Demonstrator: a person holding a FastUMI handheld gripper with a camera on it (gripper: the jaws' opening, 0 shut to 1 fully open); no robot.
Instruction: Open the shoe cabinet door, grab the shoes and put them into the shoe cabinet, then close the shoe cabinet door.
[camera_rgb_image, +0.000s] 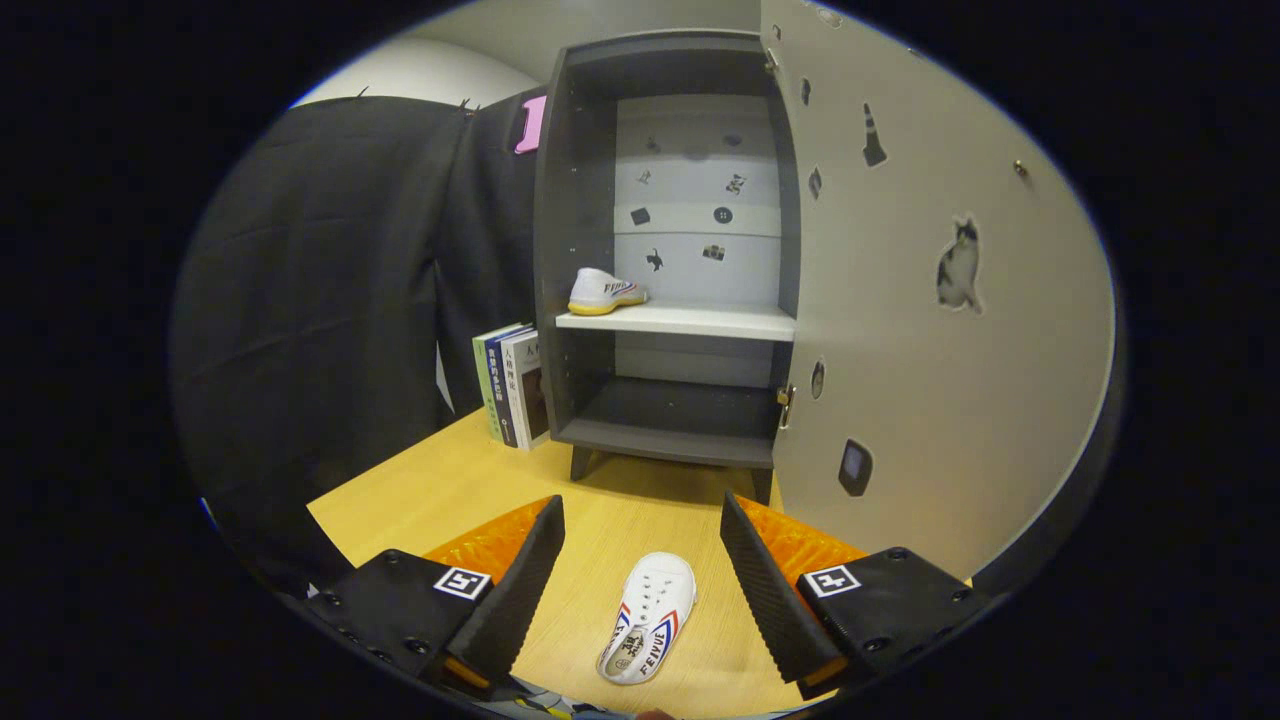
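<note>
White canvas shoe (650, 617) lies on the wooden tabletop (420, 500), sole down, toe pointing toward the shoe cabinet (570, 250). It sits between the two fingers of the gripper (642, 575), which stand wide apart and touch nothing. Neither finger is in contact with the shoe; a gap shows on both sides.

Cabinet door (950, 330) is swung fully open to the right of the cabinet. A second white shoe (605, 291) already rests on the pale middle shelf (690, 320), toward its left end. Bottom compartment holds nothing visible. A few books (515, 385) stand against the cabinet's left wall.

Judged step: door opened, one shoe stowed, second shoe being approached for pickup. Next move likely calls for lowering until the fingers flank the shoe's sides, then closing across its width. Free shelf space lies to the right of the stowed shoe. Door closing not yet done.
</note>
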